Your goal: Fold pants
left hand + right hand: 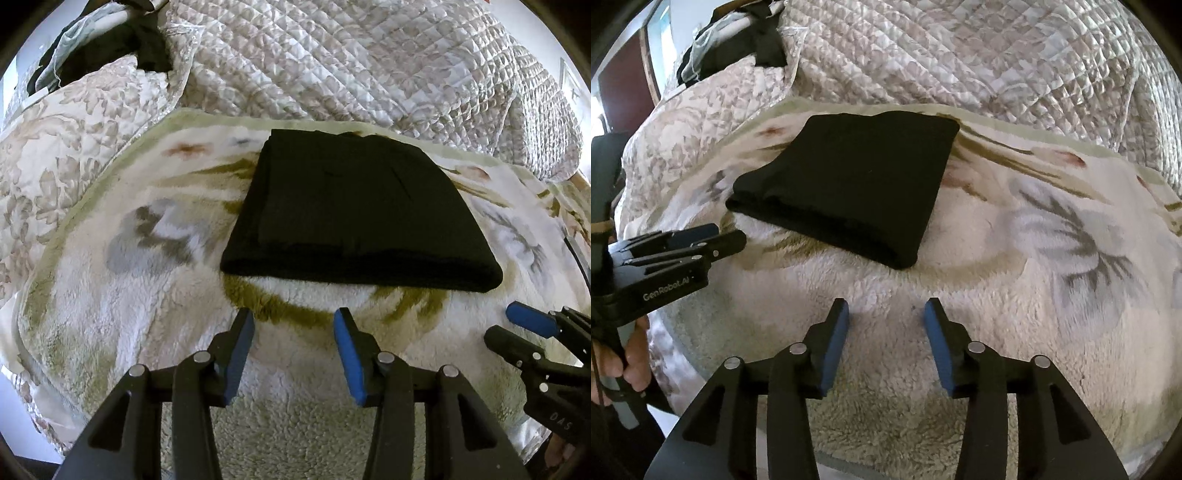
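The black pants (351,210) lie folded into a thick rectangle on the fleece blanket (147,280), its rounded fold edge nearest me. They also show in the right wrist view (857,184), ahead and left. My left gripper (293,321) is open and empty, a short way in front of the fold edge, not touching it. My right gripper (886,310) is open and empty over bare fleece, in front of and right of the pants. The right gripper shows at the left wrist view's right edge (517,328). The left gripper shows at the right wrist view's left edge (724,238).
A quilted floral bedspread (351,59) is bunched up behind the blanket. Dark clothes (122,48) lie in a heap at the far left. A hand (631,354) holds the left gripper's handle. The blanket's edge (849,461) falls off close to me.
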`<state>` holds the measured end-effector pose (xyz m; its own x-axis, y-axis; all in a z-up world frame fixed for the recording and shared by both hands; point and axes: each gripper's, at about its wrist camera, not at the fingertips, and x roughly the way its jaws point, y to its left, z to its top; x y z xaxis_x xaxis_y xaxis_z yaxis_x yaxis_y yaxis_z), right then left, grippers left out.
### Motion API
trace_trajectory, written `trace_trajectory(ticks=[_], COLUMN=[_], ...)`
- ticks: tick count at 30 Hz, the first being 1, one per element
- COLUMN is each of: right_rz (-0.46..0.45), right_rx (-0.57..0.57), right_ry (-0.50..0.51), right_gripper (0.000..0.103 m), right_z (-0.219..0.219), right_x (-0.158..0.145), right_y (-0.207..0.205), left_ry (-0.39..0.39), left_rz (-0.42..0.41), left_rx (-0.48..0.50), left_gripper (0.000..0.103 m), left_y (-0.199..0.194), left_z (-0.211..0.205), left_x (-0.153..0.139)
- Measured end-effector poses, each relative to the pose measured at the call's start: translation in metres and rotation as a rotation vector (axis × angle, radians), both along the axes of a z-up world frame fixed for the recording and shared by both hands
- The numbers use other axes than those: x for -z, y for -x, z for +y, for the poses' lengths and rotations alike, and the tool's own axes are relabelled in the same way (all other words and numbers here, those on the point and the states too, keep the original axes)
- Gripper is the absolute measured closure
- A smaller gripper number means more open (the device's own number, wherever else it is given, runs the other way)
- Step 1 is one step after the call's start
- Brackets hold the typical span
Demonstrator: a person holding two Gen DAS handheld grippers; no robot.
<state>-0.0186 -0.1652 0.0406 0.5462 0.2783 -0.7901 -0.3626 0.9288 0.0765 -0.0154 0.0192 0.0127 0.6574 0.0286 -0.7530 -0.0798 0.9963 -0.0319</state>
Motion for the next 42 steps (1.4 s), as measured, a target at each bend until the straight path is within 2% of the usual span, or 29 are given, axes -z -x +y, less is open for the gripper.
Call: trace_trajectory(ticks=[19,42], right_rz=[-0.004,-0.004], right_rx=[-0.004,-0.003], right_ry=[-0.005,-0.005], right_gripper=[0.055,0.055], right_z=[0.0004,0.0004], right_x=[0.0024,0.0023], right_y=[-0.0014,-0.0006], left_ry=[-0.003,0.005], left_rz=[0.007,0.016], left_rx=[0.003,-0.001], left_gripper=[0.048,0.046], left_y=[-0.0007,-0.0016], left_z=[-0.0015,-0.0002], left_x=[0.0022,0.0029])
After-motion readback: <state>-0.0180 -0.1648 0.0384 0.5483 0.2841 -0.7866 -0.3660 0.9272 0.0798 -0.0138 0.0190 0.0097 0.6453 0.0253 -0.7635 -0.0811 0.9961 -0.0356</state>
